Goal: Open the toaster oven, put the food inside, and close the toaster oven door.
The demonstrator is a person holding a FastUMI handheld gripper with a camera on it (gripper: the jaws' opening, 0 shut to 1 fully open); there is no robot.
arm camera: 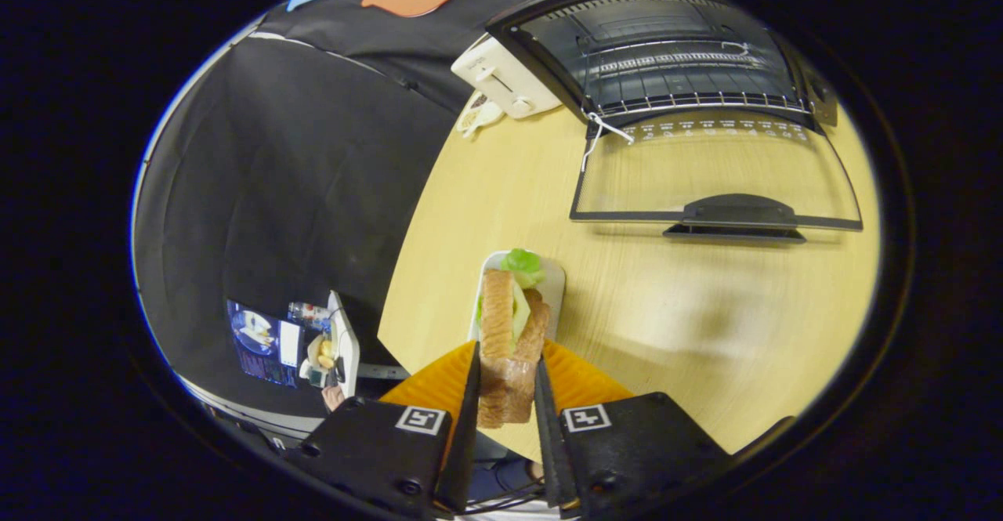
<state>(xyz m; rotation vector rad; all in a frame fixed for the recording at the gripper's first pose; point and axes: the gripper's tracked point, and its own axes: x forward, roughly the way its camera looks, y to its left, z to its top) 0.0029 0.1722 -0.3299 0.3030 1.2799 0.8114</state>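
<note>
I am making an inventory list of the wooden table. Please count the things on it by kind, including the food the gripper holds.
Kitchen appliances: 2, toaster oven with door open, white toaster
Food: 1, sandwich, gripper shut on it
Dishes: 2, orange plate, white board
Total: 5

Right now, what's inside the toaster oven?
Door is folded down flat on the table. Inside the toaster oven: a bare wire rack, no food on it. Below the rack is too dark to tell. The sandwich is clamped in the claw.
</note>
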